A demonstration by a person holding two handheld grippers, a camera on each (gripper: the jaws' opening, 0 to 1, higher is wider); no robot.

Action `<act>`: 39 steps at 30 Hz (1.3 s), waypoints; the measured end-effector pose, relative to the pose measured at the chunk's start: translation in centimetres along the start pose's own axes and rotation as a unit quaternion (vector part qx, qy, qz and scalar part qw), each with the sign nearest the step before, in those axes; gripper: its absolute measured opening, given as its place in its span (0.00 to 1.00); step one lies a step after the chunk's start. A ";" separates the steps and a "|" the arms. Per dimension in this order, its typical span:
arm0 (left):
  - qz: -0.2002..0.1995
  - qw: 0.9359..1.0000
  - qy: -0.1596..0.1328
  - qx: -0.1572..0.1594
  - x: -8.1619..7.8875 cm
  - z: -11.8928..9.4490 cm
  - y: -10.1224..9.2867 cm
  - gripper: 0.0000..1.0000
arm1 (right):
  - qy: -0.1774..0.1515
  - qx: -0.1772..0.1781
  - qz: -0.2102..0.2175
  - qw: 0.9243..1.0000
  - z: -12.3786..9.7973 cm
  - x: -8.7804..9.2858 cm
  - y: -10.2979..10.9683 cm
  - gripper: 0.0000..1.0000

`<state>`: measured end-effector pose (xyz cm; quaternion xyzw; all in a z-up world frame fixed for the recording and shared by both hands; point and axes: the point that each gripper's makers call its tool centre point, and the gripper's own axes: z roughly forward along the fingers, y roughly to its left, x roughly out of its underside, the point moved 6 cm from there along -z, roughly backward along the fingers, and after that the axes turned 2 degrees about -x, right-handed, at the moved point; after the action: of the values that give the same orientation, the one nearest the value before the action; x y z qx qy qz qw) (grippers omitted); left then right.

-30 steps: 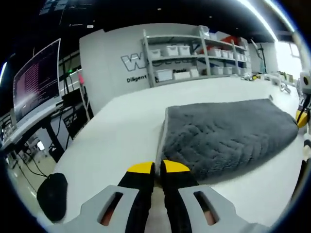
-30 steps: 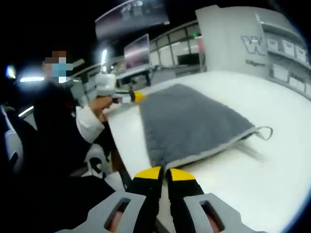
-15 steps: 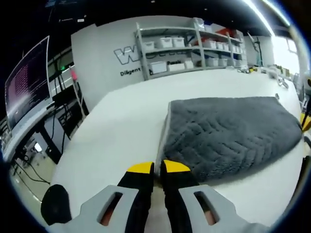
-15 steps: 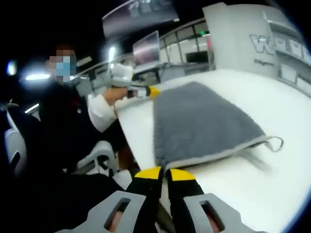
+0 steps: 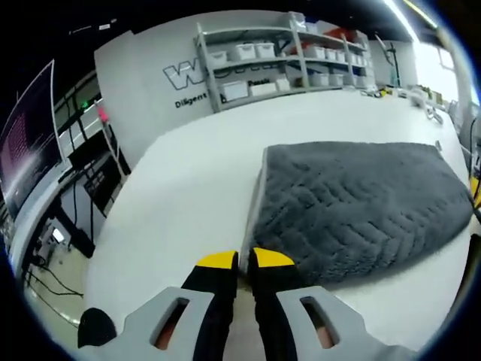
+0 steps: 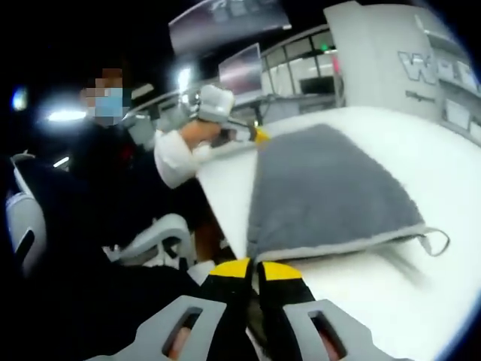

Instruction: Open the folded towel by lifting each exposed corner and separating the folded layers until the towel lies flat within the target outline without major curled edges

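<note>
A folded grey towel lies on the white table, its ribbed pile facing up. My left gripper is shut just short of the towel's near left edge, with nothing between its yellow tips. In the right gripper view the towel shows a pale hem and a hanging loop at its right corner. My right gripper is shut right below the towel's near corner, at the table's edge. The left gripper also shows at the towel's far corner, held in a person's hand.
Shelves with white bins and a lettered wall stand behind the table. Monitors sit at the left. A person in dark clothes sits by a chair at the table's edge.
Both views have shifted with the hands: the left one now looks down more on the towel, the right one has the towel further right. The towel itself lies unchanged.
</note>
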<state>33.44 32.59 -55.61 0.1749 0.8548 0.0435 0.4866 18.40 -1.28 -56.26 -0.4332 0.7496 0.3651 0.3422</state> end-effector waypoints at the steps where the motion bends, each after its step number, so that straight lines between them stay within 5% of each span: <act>1: 0.003 1.000 0.003 0.000 -0.1 0.0 0.0 0.07 | 0.000 -0.001 0.000 1.000 0.1 0.0 0.1 0.00; 5: 0.012 1.000 0.009 0.003 -0.8 0.6 0.5 0.07 | -0.001 -0.009 -0.018 1.000 0.3 0.0 0.6 0.00; 7: 0.015 1.000 0.009 0.004 -0.7 0.6 0.3 0.07 | 0.000 -0.012 -0.073 0.997 0.3 -0.1 0.6 0.02; 17: 0.000 1.000 -0.026 -0.001 -0.4 -0.3 -0.1 0.11 | -0.029 -0.036 -0.068 0.997 -1.4 -0.9 0.1 0.04; 25: -0.010 0.999 -0.051 -0.015 0.0 -1.8 -0.2 0.22 | -0.086 0.026 -0.050 0.995 -2.9 -2.2 -3.1 0.15; 30: -0.024 0.996 -0.081 0.005 -0.7 -2.7 -1.5 0.22 | -0.107 0.038 -0.014 0.993 -3.6 -2.8 -4.9 0.16; 39: -0.046 0.993 -0.107 0.037 -1.9 -2.8 -0.9 0.27 | -0.083 0.079 -0.030 0.993 -3.8 -3.1 -6.9 0.23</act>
<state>31.75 31.36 -52.85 0.1568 0.8059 -0.0292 0.5702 25.13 -5.68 -53.51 -0.3955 0.7319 0.3285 0.4472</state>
